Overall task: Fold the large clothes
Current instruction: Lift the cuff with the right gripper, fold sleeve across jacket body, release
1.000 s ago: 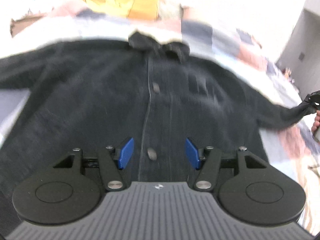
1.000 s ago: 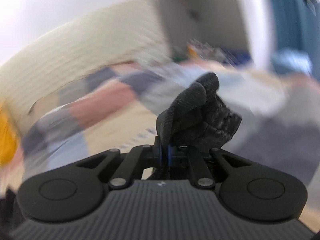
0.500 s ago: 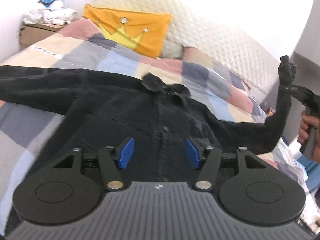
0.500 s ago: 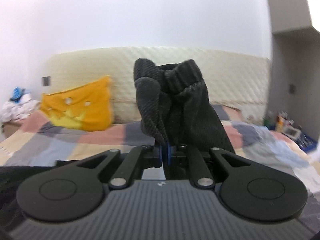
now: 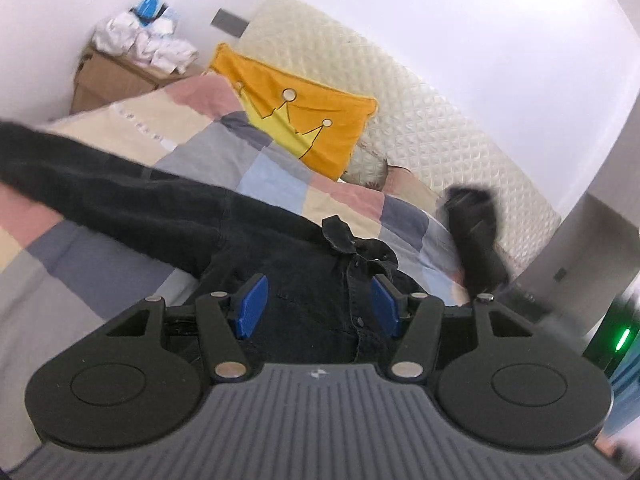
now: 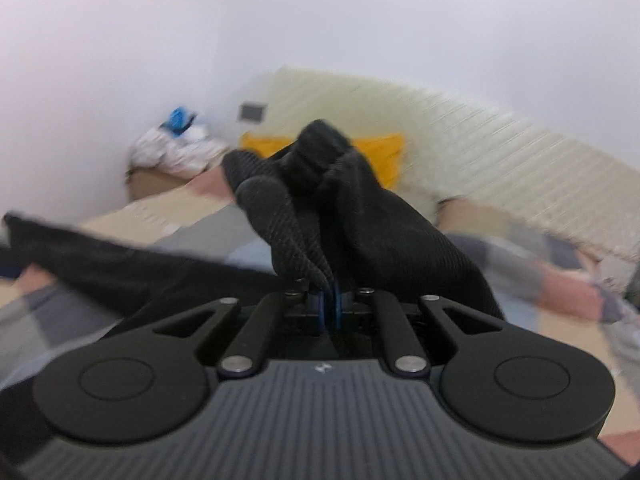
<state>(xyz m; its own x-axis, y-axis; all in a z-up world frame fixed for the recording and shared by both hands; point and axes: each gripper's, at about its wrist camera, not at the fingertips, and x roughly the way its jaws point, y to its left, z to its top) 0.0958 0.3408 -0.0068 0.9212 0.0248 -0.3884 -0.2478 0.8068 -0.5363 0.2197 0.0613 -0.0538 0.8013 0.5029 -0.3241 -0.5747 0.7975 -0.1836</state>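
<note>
A black corduroy shirt [image 5: 288, 272] lies front-up on the patchwork bed, its collar [image 5: 344, 236] toward the headboard and one sleeve [image 5: 92, 184] stretched out to the left. My left gripper [image 5: 318, 304] hovers open over the shirt's chest, nothing between its blue pads. My right gripper [image 6: 331, 300] is shut on the cuff of the other sleeve [image 6: 320, 208], which bunches up above the fingers. In the left wrist view that lifted sleeve [image 5: 474, 236] shows as a blurred dark shape at the right, above the bed.
The patchwork quilt [image 5: 100, 280] covers the bed. An orange crown pillow [image 5: 296, 128] leans on the quilted cream headboard [image 5: 420, 128]. A cardboard box with white crumpled items [image 5: 132, 52] stands in the corner at far left. A grey wall corner [image 5: 580, 248] is at right.
The right gripper has swung the held sleeve up and leftward across the bed, toward the shirt's body. The left gripper has pulled back and risen, still open, and rolled.
</note>
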